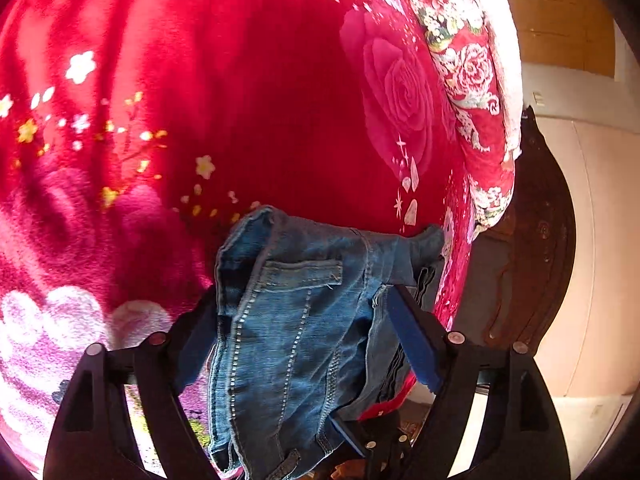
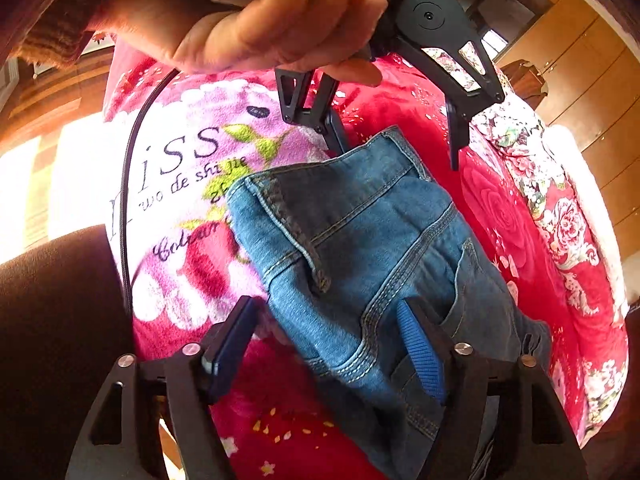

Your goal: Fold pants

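Open blanket beyond the jeans; quilt roll bounds it.

A bundle of blue denim pants with stitched seams and studded lines lies on a red floral plush blanket near its right edge. The left gripper straddles the denim, its blue-padded fingers apart on either side. Beyond the blanket's edge shows pale floor.
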`<control>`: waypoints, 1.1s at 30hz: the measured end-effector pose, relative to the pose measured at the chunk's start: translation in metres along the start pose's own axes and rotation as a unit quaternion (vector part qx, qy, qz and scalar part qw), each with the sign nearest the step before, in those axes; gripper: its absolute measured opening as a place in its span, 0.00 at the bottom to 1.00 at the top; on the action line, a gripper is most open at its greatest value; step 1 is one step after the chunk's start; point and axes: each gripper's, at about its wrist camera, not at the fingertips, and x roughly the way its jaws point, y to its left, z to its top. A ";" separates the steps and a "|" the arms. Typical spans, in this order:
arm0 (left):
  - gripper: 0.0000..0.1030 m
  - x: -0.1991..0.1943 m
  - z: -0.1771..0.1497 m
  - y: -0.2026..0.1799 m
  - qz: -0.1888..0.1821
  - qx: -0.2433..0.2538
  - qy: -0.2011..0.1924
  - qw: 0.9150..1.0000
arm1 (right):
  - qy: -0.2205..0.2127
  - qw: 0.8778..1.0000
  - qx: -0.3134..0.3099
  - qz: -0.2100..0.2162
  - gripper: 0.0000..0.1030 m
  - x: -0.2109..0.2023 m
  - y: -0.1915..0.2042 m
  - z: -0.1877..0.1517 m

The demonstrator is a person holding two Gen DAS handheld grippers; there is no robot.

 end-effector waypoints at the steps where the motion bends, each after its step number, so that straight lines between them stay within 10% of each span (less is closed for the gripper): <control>1: 0.33 0.001 -0.002 -0.006 0.008 0.011 0.000 1.000 | 0.005 1.000 0.015 0.007 0.34 0.001 -0.007 0.002; 3: 0.09 0.002 -0.004 -0.013 0.003 0.017 0.003 1.000 | 0.005 0.997 0.066 0.035 0.25 -0.001 -0.028 0.004; 10: 0.09 -0.018 -0.022 -0.054 -0.020 0.034 -0.032 0.999 | -0.048 0.976 0.198 0.080 0.17 -0.042 -0.083 -0.014; 16: 0.09 -0.006 -0.040 -0.124 -0.023 0.088 -0.029 0.995 | -0.078 0.934 0.330 0.109 0.15 -0.071 -0.138 -0.066; 24: 0.14 0.106 -0.064 -0.230 0.020 0.168 0.038 0.985 | -0.082 0.833 0.531 0.133 0.16 -0.077 -0.202 -0.188; 33: 0.24 0.229 -0.083 -0.262 0.159 0.163 0.096 0.969 | -0.048 0.717 0.668 0.193 0.19 -0.046 -0.215 -0.280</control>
